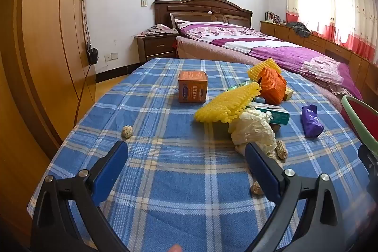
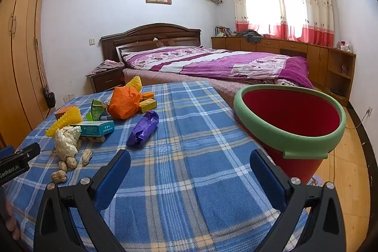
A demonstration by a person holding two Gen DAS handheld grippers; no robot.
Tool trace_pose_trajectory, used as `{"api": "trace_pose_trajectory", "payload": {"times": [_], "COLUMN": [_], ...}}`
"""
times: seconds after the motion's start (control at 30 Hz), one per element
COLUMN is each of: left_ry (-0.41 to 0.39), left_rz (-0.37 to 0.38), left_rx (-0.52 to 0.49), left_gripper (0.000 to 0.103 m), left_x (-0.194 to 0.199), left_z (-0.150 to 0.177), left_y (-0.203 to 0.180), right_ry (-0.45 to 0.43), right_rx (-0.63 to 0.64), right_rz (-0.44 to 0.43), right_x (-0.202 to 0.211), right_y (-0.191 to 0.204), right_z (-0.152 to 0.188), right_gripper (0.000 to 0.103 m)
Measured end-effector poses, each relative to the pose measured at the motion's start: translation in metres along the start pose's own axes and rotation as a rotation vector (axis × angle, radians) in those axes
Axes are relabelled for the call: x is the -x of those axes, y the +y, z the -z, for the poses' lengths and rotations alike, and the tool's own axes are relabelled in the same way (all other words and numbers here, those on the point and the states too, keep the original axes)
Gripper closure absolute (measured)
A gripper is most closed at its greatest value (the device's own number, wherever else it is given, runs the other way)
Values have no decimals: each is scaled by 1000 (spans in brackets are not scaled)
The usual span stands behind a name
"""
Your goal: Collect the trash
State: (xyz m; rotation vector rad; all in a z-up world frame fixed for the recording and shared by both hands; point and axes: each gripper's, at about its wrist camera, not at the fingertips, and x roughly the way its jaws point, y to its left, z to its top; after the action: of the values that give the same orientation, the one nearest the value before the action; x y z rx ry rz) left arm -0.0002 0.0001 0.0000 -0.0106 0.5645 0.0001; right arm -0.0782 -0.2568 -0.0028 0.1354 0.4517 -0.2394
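Left tongs [image 1: 186, 152] spread wide, empty, low centre over the blue plaid worktop [image 1: 165, 181]; right tongs [image 2: 190, 161] likewise wide and empty, bottom centre. Crumpled white wrapper [image 1: 254, 131] beside the left tongs' right finger, peanut shells [image 2: 70, 162] just below it. Yellow foam net [image 1: 226, 103], orange net [image 1: 271, 84], teal box [image 1: 276, 113], purple wrapper [image 2: 143, 128] mid-frame. Red bucket [image 2: 290, 115] with green rim at right

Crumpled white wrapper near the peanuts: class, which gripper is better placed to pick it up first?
Left. The crumpled white wrapper lies just beyond the open left gripper; the open right gripper faces bare cloth beside the red bucket.
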Motion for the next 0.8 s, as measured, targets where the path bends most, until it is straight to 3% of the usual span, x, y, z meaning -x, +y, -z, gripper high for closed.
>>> {"api": "trace_pose_trajectory", "payload": {"times": [0.8], "left_ry": [0], "left_rz": [-3], "left_rx": [-6], "left_gripper": [4], "left_x": [0], "left_z": [0], "left_y": [0], "right_ry": [-9], "right_rx": [3], "right_rz": [3], "right_x": [0], "right_y": [0], "right_z": [1], "right_gripper": [0]}}
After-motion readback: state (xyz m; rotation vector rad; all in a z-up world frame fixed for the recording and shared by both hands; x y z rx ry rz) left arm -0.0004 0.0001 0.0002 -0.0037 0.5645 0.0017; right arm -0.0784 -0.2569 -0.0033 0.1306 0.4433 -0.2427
